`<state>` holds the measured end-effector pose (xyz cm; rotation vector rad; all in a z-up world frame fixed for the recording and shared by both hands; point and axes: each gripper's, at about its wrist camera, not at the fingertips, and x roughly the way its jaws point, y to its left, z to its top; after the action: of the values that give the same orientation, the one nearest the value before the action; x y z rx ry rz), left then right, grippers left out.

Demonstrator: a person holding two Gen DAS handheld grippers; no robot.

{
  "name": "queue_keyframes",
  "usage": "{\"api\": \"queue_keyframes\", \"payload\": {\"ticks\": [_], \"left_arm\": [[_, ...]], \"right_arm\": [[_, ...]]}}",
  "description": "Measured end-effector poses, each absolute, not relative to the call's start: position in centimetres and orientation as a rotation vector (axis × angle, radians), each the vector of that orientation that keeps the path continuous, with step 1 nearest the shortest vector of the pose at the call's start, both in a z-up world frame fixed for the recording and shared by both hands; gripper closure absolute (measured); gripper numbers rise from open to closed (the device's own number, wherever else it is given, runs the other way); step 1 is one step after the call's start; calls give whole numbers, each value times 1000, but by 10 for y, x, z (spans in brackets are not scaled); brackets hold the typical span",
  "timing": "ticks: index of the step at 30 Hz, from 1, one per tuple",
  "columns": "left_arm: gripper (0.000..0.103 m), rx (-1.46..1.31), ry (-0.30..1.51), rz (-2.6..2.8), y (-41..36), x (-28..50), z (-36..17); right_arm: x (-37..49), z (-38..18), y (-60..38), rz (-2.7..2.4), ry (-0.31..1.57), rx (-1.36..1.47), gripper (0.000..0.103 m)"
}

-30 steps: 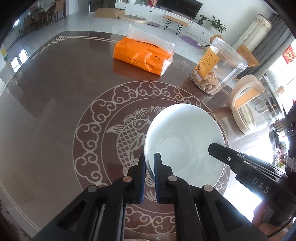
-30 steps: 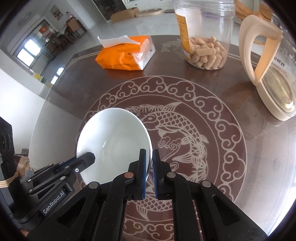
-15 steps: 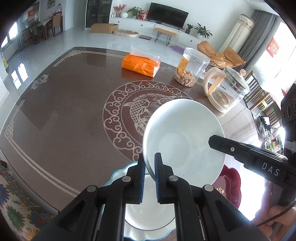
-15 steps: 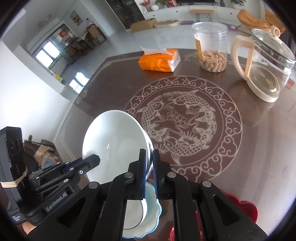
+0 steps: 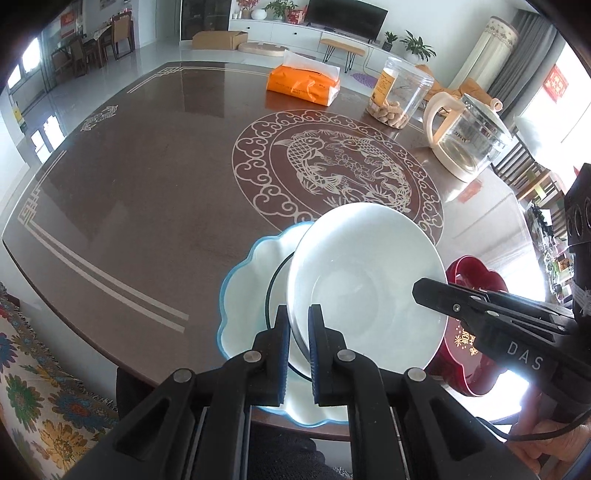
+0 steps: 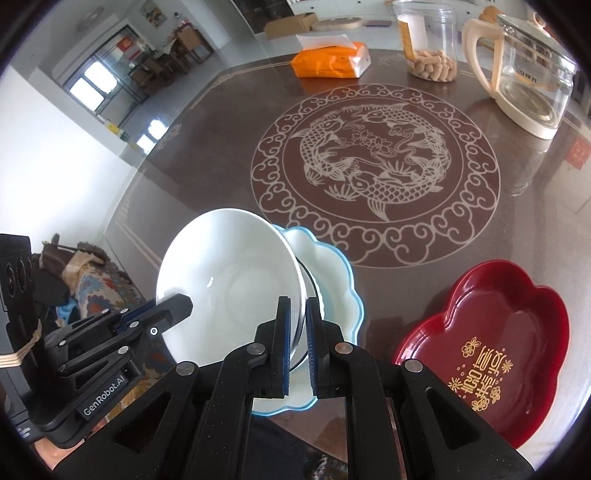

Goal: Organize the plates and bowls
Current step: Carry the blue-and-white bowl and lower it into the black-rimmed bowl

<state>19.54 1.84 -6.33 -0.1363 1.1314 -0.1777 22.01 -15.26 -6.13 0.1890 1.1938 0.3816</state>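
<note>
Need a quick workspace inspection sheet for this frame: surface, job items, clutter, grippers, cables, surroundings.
Surface: dark glossy table with carp medallion.
Job's things: white bowl held over blue-rimmed scalloped plate; red lacquer dish beside it.
Clutter: orange tissue pack, snack jar, glass kettle.
Grippers: left hand-held gripper and right hand-held gripper each clamp the bowl's rim.
Cables: black lead by right hand.
Surroundings: living room, TV, floral cloth.

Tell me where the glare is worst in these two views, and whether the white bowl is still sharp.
Left wrist view: blown-out window light at right washes over the table and red dish; the white bowl stays sharp. Right wrist view: milder sheen on the table's right edge; the bowl is crisp with one small highlight.
</note>
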Motion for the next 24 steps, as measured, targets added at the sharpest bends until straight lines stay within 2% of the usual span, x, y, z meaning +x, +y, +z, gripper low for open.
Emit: {"api": "queue_keyframes", "payload": {"ticks": [6, 24], "left_arm": [[94, -141, 1151, -174, 19, 191, -80], [93, -21, 1112, -152, 15, 188, -85]], "right_arm": [[213, -72, -146, 357, 1189, 143, 92], [203, -78, -122, 336, 1108, -51, 93]]}}
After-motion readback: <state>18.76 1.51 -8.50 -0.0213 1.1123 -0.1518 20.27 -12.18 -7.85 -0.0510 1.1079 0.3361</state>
